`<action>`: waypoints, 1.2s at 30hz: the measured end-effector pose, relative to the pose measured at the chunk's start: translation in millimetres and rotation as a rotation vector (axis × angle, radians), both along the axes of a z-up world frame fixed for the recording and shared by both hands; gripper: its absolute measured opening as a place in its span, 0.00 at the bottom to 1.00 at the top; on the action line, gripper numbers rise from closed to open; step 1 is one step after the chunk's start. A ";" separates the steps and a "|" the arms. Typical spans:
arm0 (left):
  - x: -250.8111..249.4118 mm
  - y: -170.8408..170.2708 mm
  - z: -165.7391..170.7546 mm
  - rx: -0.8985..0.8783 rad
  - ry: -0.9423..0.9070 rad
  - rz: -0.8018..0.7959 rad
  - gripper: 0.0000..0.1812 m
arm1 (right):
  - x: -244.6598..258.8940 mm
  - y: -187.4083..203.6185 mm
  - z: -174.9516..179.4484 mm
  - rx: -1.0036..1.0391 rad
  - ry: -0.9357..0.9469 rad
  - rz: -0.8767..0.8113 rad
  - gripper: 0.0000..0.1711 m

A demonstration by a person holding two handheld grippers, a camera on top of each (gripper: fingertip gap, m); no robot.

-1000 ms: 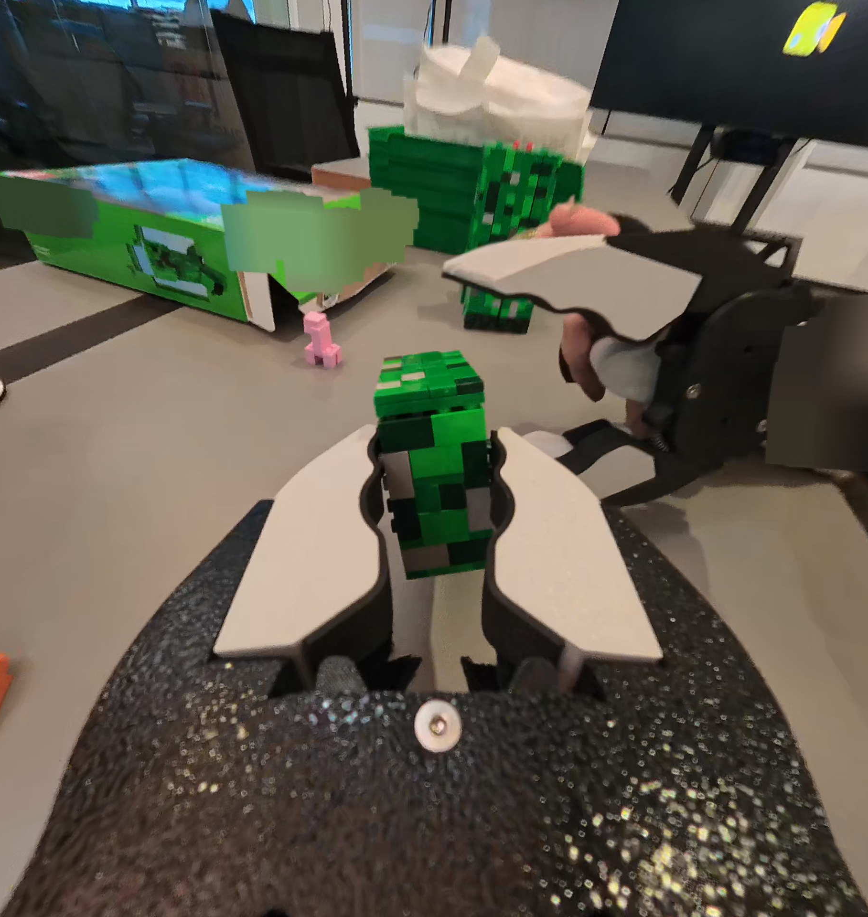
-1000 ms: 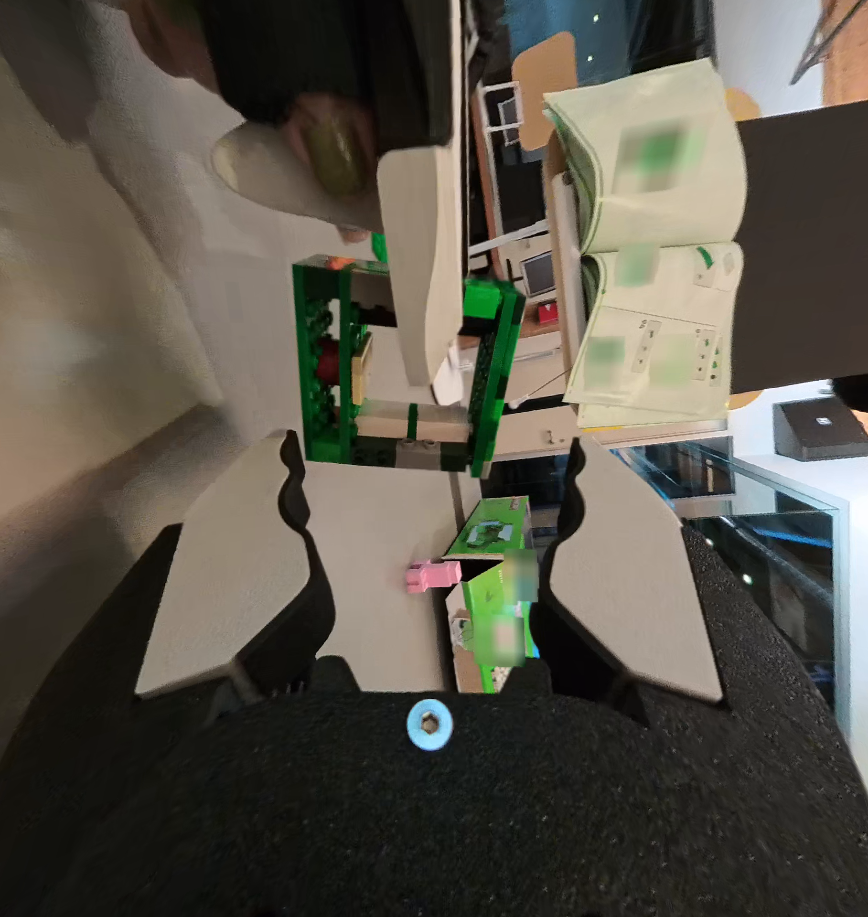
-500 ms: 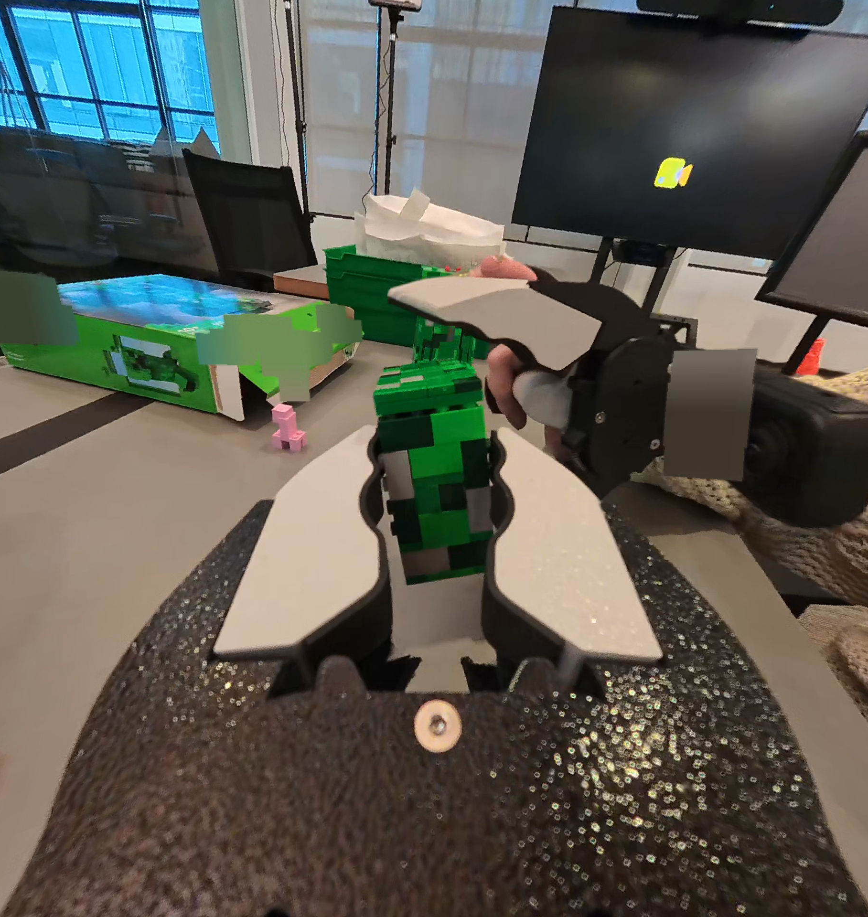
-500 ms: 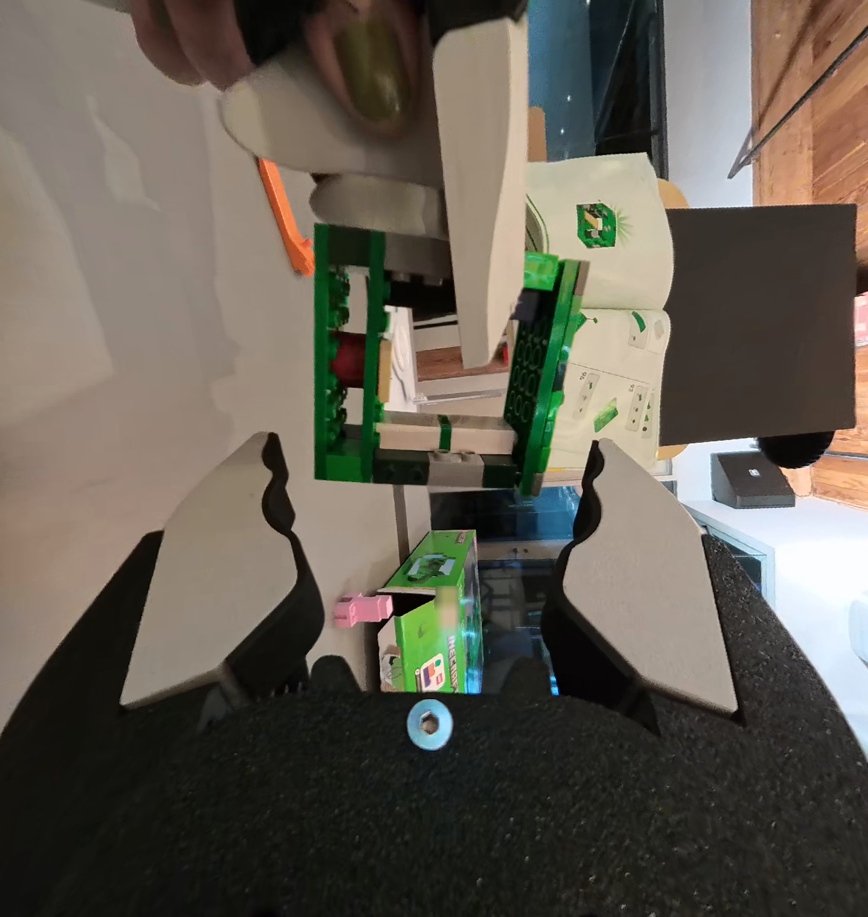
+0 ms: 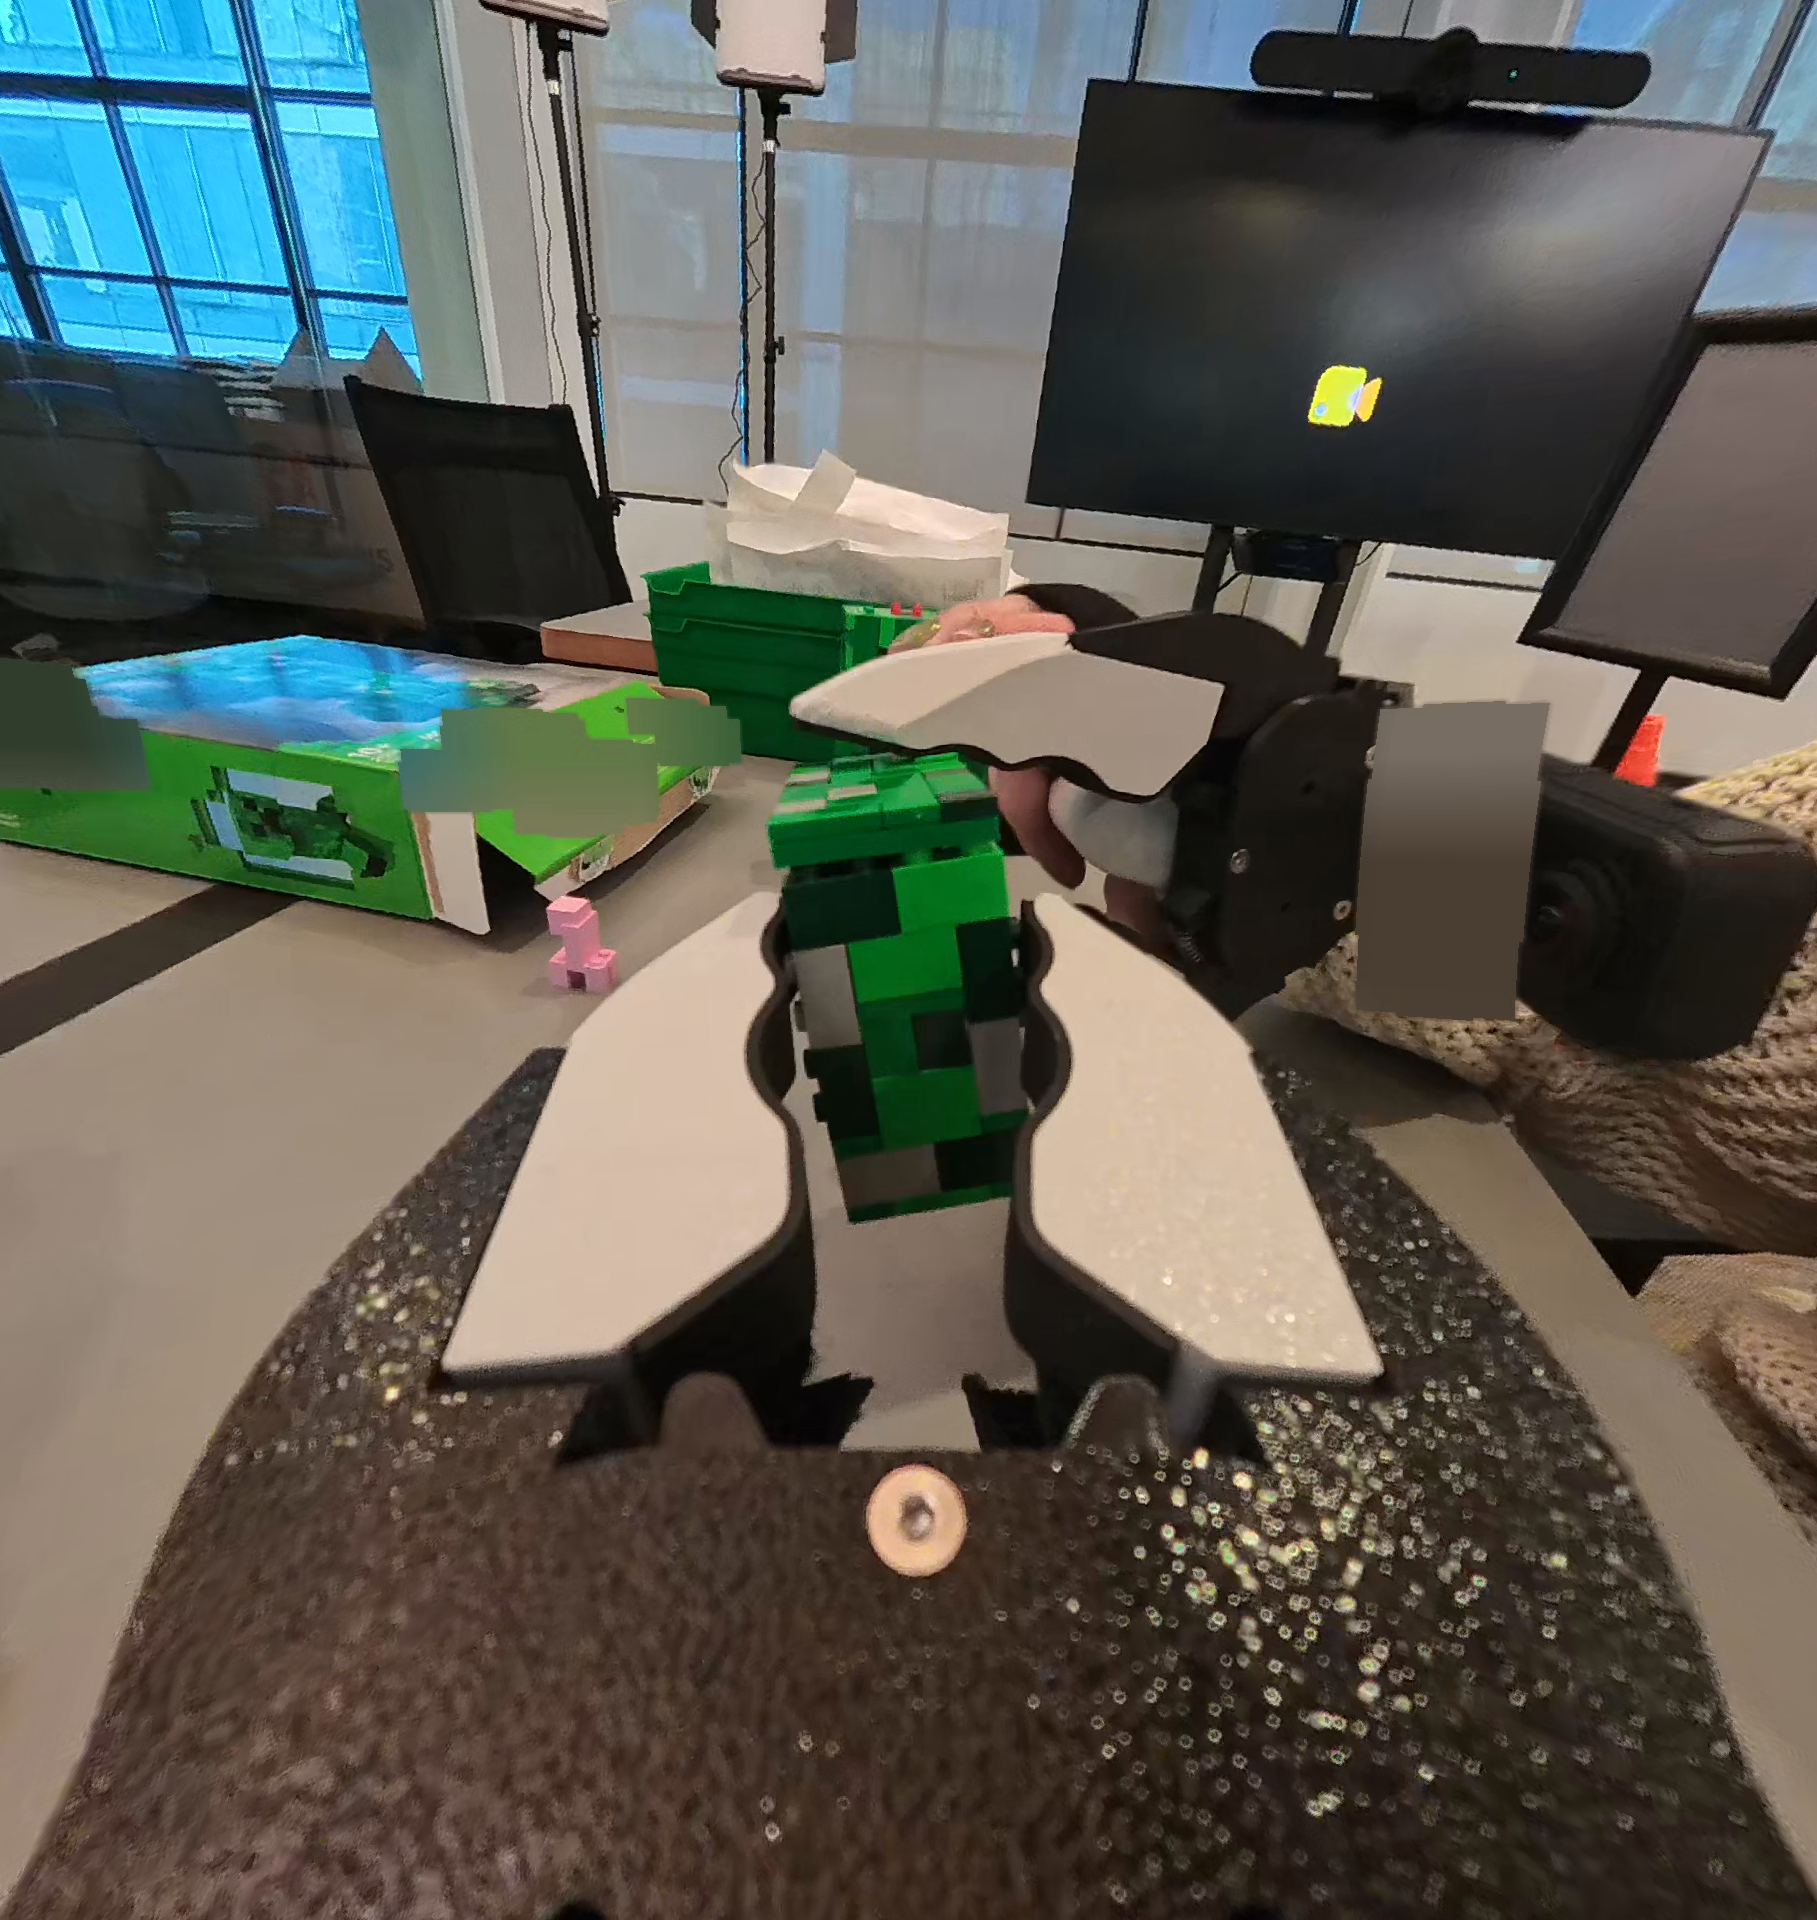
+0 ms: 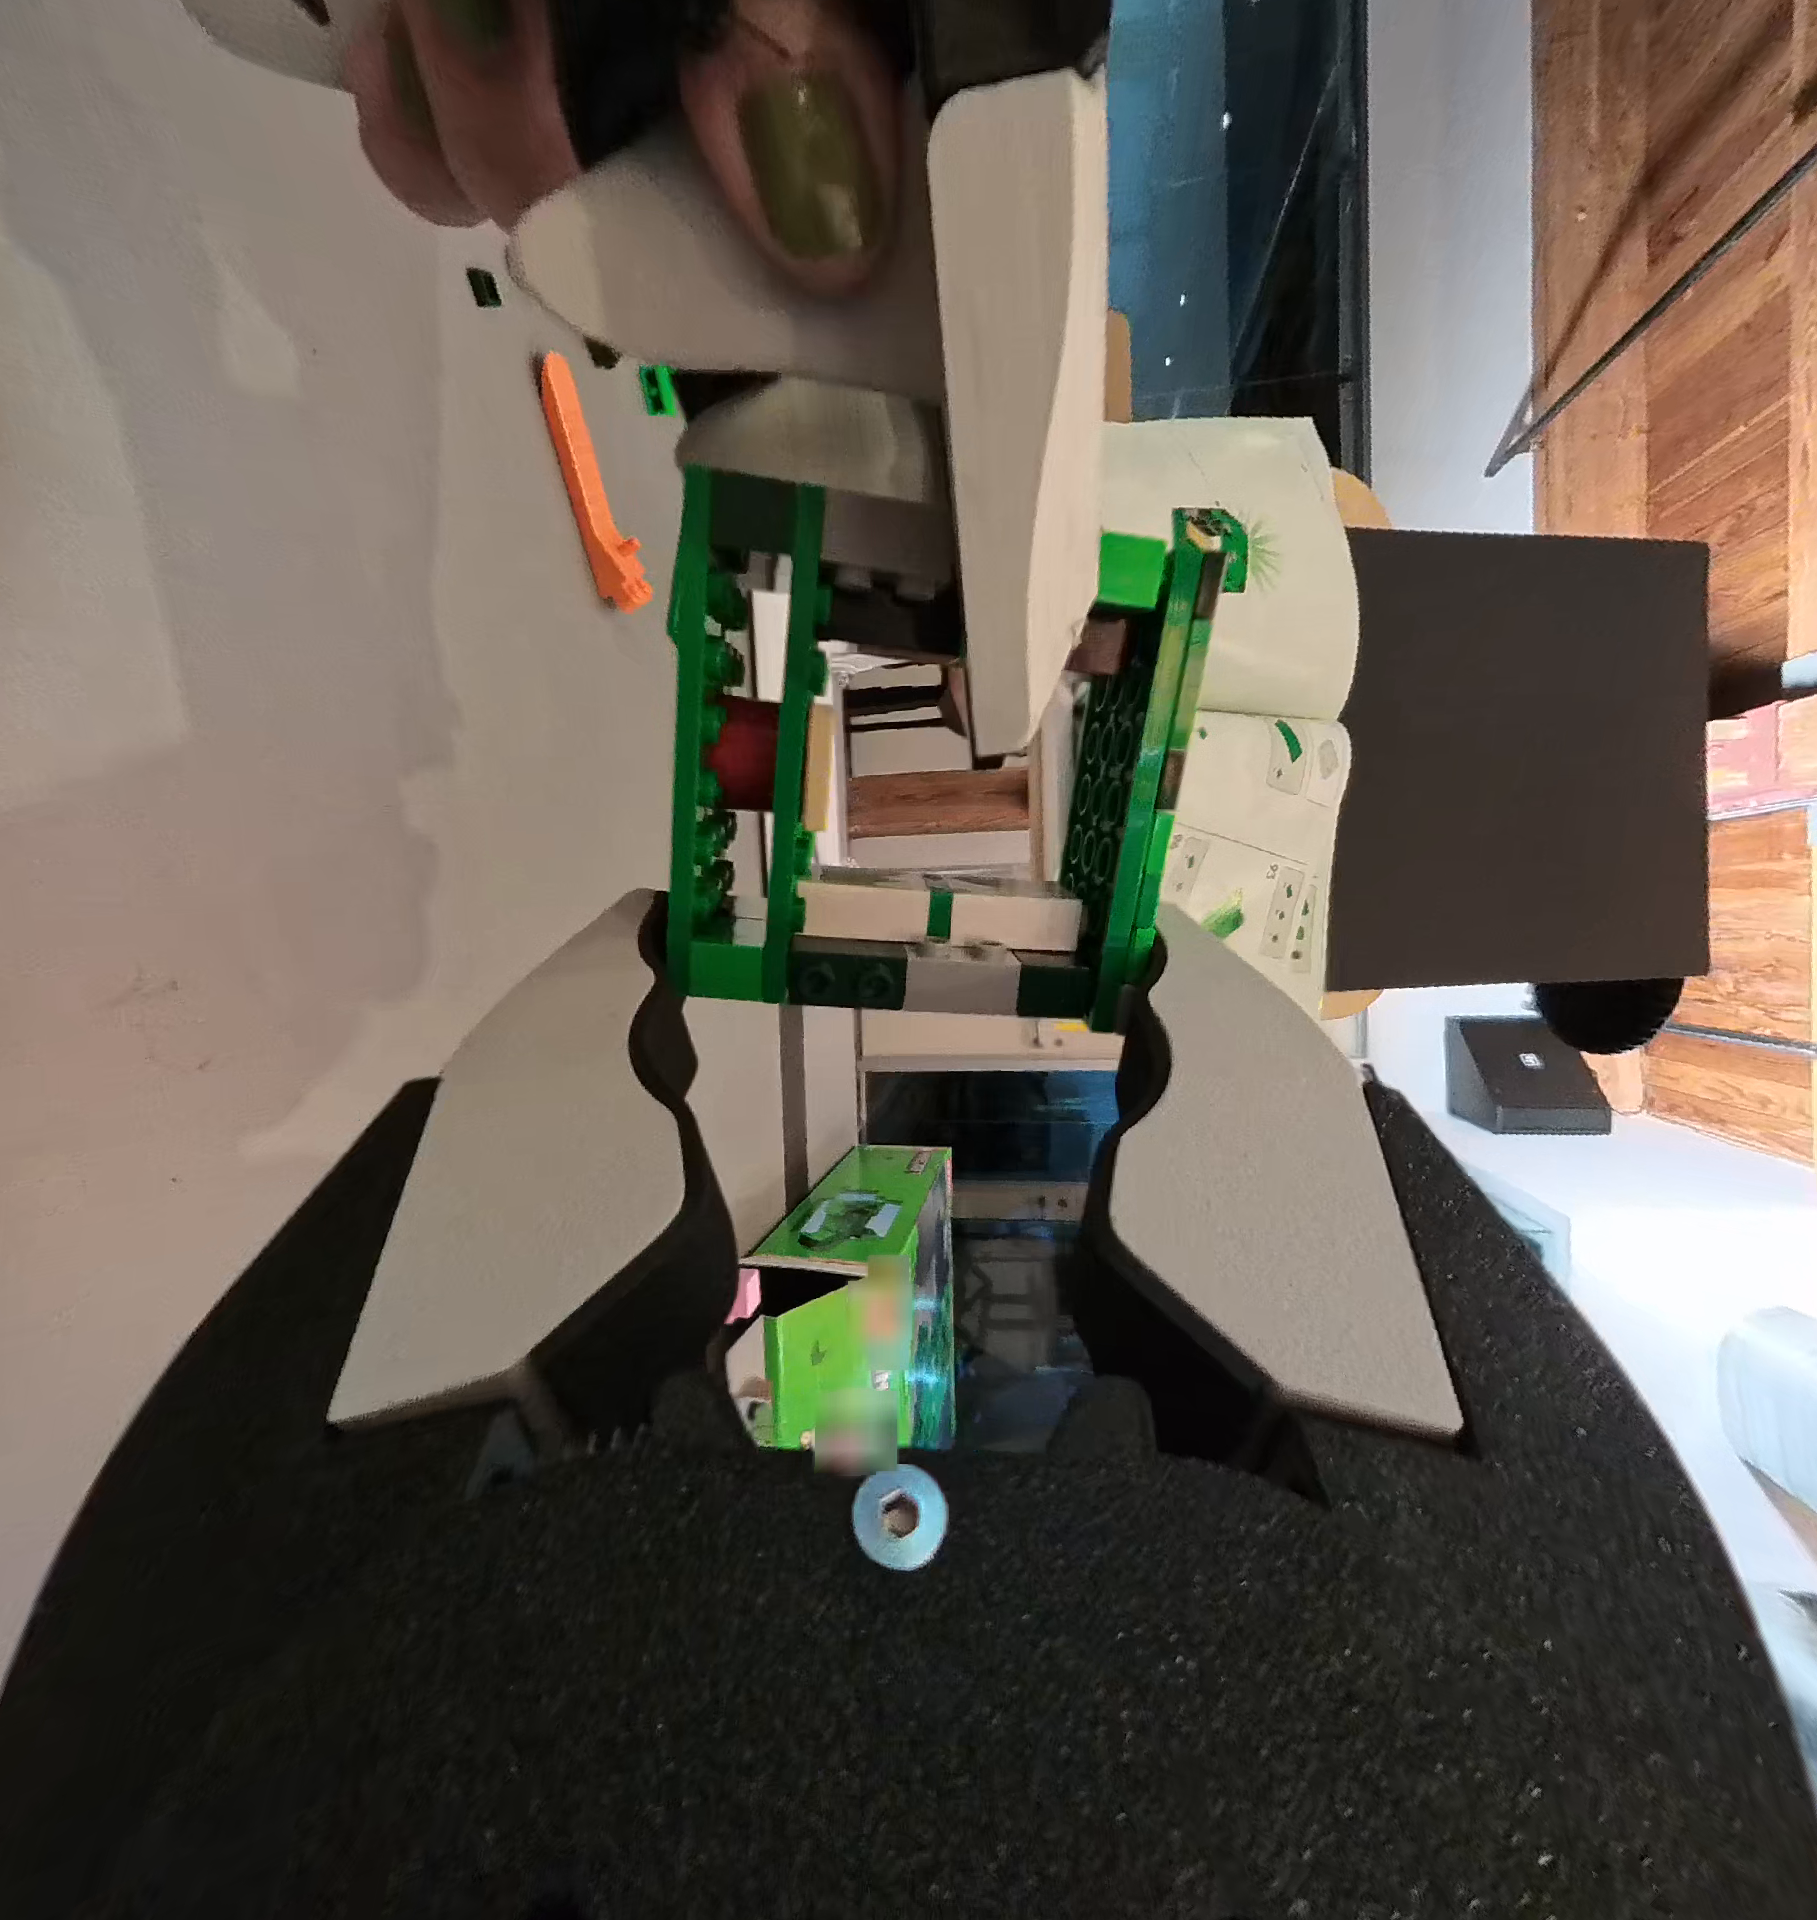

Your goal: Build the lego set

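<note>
My left gripper is shut on the sides of a green, black and grey lego build and holds it above the grey table. My right gripper is turned on its side. Its fingertips press on the far end of the build, one from above and one from below. In the left wrist view only its upper finger shows, lying over the build's far end. The build is a hollow frame with a red part inside. The left gripper's finger shows through it.
A green lego box lies at the back left, with a small pink figure in front. Stacked green bins hold white paper bags. An orange brick separator, loose green pieces and an open instruction booklet are on the table. Both grippers' tips are close together, under 4 cm apart. The small pink figure lies around 20 cm away from my right fingertips.
The left gripper has lifted the build and tilted upward. The right gripper has moved in from the right, and its fingers have narrowed onto the build's far end.
</note>
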State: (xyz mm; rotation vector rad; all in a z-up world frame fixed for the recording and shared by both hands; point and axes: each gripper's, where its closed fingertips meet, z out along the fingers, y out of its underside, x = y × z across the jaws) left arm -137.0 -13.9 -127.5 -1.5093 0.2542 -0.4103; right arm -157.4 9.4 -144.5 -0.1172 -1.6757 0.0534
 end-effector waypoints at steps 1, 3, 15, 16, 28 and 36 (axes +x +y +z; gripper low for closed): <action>0.5 0.0 0.7 0.002 0.017 0.004 0.22 | 0.4 0.1 1.4 0.008 0.003 0.002 0.47; 1.2 0.0 3.2 0.005 0.050 0.017 0.23 | 0.8 0.3 4.7 0.016 0.012 0.006 0.47; -23.9 -19.2 30.9 0.153 0.884 0.297 0.56 | 2.6 -4.6 37.9 -0.037 -0.022 0.089 0.47; -22.9 -22.3 35.4 0.178 0.986 0.325 0.58 | 3.0 -6.9 36.4 -0.037 -0.056 0.100 0.47; -6.4 -35.0 36.6 0.180 1.371 0.294 0.50 | 8.2 -41.1 41.0 -0.064 -0.217 0.172 0.47; 1.3 -39.5 40.0 0.200 1.351 0.255 0.45 | 13.7 -49.5 47.9 -0.070 -0.239 0.191 0.47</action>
